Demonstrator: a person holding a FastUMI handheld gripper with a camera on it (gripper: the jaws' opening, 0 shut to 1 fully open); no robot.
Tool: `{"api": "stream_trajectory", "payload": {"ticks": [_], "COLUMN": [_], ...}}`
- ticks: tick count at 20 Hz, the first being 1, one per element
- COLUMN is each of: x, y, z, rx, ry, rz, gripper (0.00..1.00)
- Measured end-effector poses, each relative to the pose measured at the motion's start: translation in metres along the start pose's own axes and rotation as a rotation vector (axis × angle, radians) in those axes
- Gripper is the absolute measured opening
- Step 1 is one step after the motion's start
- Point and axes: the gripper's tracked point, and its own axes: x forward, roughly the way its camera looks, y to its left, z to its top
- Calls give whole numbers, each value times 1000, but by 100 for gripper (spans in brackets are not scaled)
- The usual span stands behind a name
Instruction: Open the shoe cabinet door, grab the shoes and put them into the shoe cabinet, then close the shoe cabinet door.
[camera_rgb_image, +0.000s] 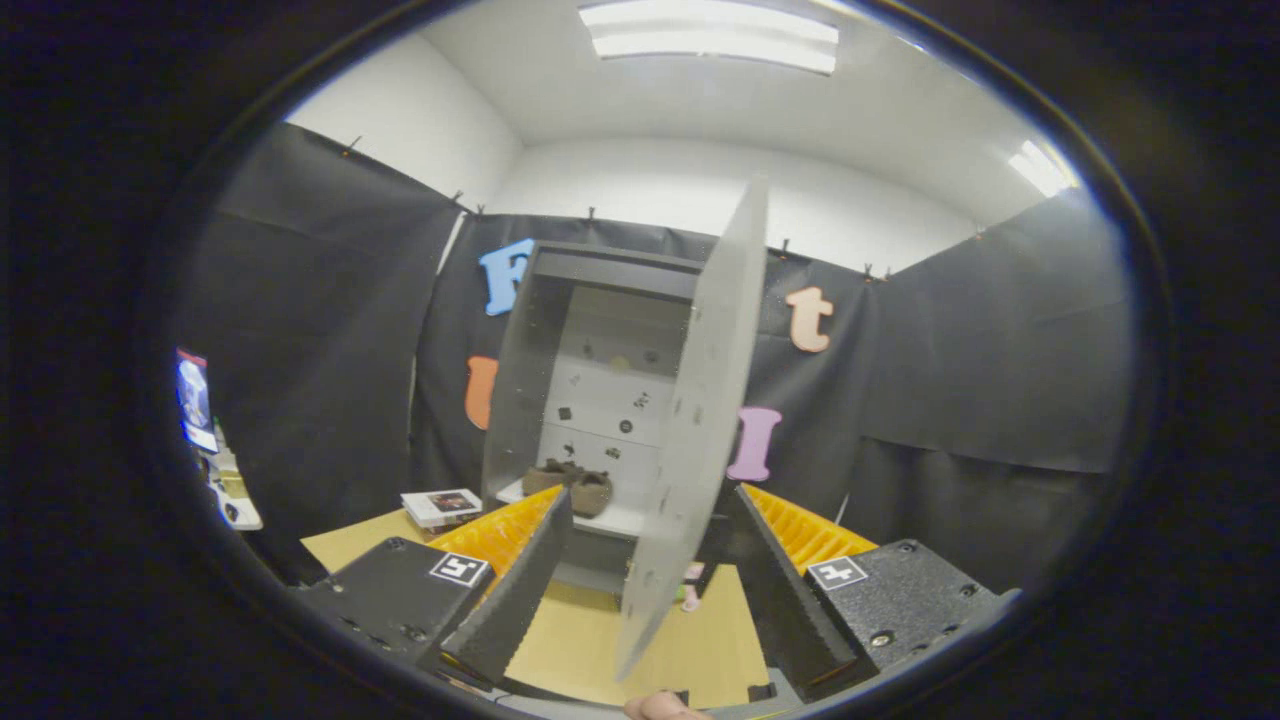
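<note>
Tongs (640, 560) apart, door (700, 420) edge between them; two shoes (570, 488) inside one cabinet (600, 270).

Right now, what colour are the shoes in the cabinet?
Brown; the shoes sit on the cabinet's bottom shelf, seen in the gripper view.

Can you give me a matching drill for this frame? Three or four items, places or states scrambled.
Items:
1. shoes
2. cabinet door
3. gripper
4. booklet

States:
A. swung open, edge-on between the jaws
B. on the table left of the cabinet
C. open, holding nothing
D. on the cabinet's bottom shelf

Pairs: 1-D, 2-A, 3-C, 4-B
</note>
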Motion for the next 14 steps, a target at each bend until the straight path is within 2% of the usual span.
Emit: {"api": "stream_trajectory", "payload": {"ticks": [2,6,10,14], "x": [-4,15,61,111], "y": [-38,-122,-185,-227], "z": [-5,-32,-69,-92], "rx": [44,98,157,125], "ry": [11,34,74,75], "rz": [-31,-110,-150,-210], "gripper": [100,100,100,100]}}
